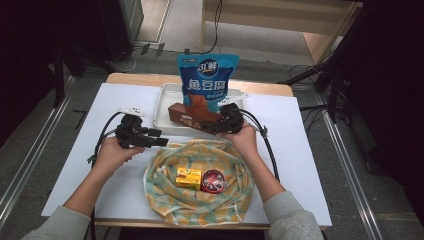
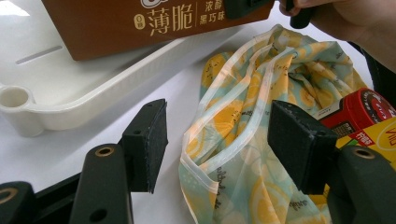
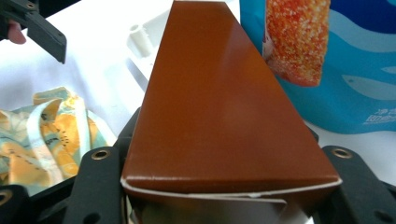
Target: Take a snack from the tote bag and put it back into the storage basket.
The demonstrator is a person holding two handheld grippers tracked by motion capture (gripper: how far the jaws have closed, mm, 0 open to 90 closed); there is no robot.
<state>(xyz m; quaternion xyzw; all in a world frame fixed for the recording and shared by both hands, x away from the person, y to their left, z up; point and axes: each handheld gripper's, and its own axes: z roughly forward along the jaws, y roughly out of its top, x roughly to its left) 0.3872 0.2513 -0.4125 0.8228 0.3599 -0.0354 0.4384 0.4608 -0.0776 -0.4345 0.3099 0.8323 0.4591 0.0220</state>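
The right gripper [image 1: 207, 126] has its fingers clamped on one end of a long brown box [image 1: 192, 115], which hangs over the near edge of the white tray [image 1: 162, 120] on the desk [image 1: 300, 150]. In the right gripper view the box [image 3: 219, 102] runs straight away from the camera, its end flap caught between the two fingers.

It looks like thin cardboard with a glossy print, so I judge it light and fairly stiff along its length, but easy to dent across the broad faces and a little slippery on the pads. Holding it by the very end leaves the far end free to droop or swing; a hold nearer the middle, across the narrow sides, would be steadier. A hard squeeze could crush the flap.

The left gripper [image 1: 155, 141] hovers beside the yellow patterned bag [image 1: 200, 210], its fingers [image 2: 149, 144] spread wide with nothing between them, just by the bag's hem [image 2: 219, 154]. That fabric looks soft and limp, best pinched at the bound edge. A yellow carton [image 1: 188, 177] and a red tin [image 1: 214, 180] already lie in the bag, and a blue snack pouch [image 1: 207, 82] stands in the tray.
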